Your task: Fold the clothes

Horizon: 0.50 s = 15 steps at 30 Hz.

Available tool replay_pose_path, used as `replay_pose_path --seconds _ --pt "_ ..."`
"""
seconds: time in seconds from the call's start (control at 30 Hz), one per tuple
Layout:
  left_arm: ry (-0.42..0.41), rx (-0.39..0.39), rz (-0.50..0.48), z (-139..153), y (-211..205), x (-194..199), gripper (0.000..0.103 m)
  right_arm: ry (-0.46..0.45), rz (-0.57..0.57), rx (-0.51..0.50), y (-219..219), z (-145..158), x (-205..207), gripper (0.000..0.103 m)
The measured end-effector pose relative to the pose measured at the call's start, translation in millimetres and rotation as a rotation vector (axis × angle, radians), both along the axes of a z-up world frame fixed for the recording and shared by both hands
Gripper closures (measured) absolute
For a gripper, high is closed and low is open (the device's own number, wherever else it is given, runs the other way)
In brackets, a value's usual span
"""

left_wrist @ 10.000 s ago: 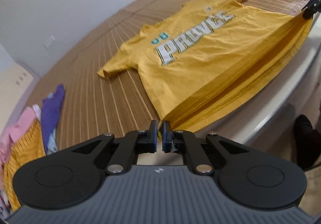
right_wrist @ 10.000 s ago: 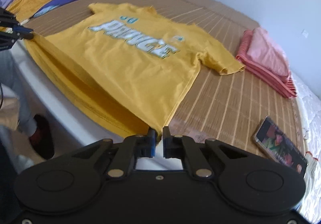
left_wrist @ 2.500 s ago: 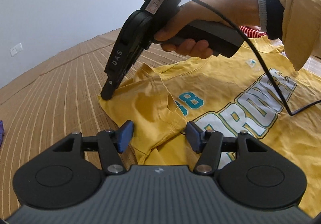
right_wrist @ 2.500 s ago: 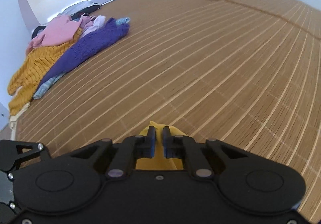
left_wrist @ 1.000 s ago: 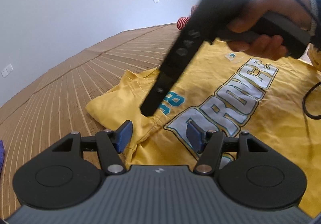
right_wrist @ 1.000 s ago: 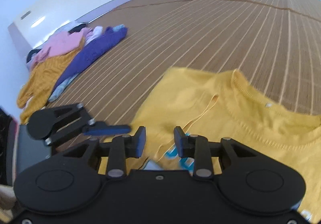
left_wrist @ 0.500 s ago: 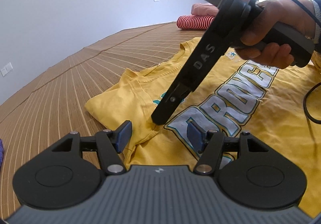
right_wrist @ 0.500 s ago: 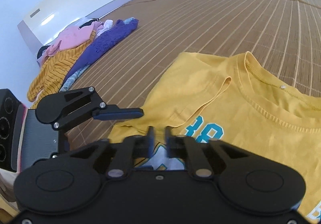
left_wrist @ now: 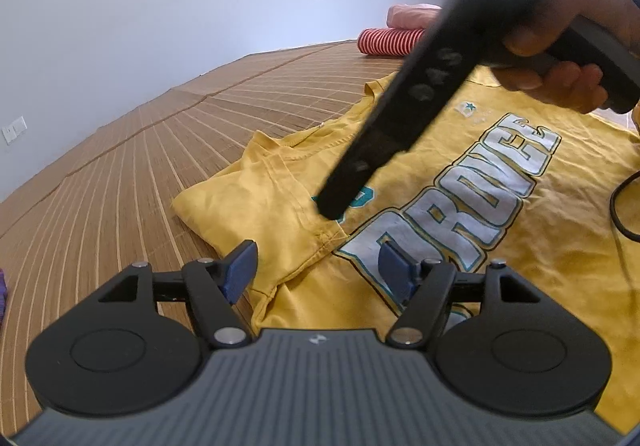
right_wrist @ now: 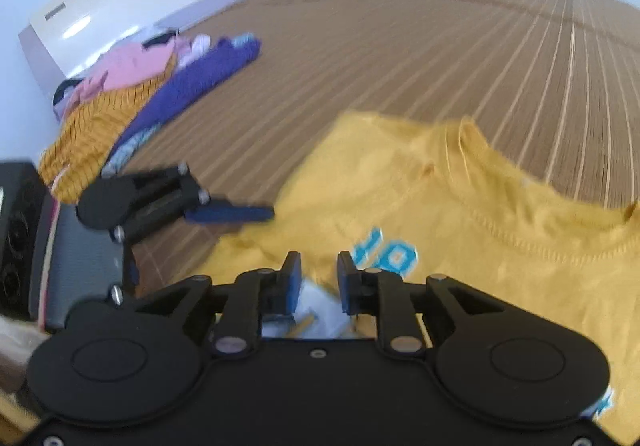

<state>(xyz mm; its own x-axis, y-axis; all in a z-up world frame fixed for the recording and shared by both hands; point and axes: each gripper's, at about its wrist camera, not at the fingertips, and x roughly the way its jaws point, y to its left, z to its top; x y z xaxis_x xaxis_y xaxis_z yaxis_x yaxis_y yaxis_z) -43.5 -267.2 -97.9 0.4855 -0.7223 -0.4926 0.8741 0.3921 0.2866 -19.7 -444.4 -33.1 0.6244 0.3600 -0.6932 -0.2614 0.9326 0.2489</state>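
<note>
Blue-padded, the left hand-held gripper (left_wrist: 318,264) is spread wide over the folded sleeve of the yellow T-shirt (left_wrist: 460,206), grasping nothing. Just beyond, the right hand-held gripper (right_wrist: 319,281) hangs tilted down above the shirt's chest, parted and released. Only the left view shows the person's hand (left_wrist: 560,46) around its handle and the folded clothes (left_wrist: 400,34). Only the right view shows the loose clothes pile (right_wrist: 140,102) across the woven mat (right_wrist: 400,58).

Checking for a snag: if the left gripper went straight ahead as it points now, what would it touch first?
Probably the folded sleeve of the yellow T-shirt, lying just past the open left gripper; depth is uncertain.
</note>
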Motion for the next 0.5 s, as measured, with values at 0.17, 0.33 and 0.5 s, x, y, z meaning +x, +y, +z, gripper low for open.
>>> replay_pose_path --seconds 0.17,0.33,0.5 --pt "0.009 -0.001 0.001 -0.4 0.3 1.2 0.030 0.020 0.032 -0.071 22.7 -12.4 17.7 0.082" --pt "0.072 -0.019 0.000 3.8 3.5 10.5 0.030 0.037 -0.030 -0.070 8.4 -6.0 -1.9 0.081" --pt "0.046 0.016 0.047 15.6 -1.4 6.8 0.030 -0.047 -0.149 -0.030 -23.9 21.8 -47.2 0.070"
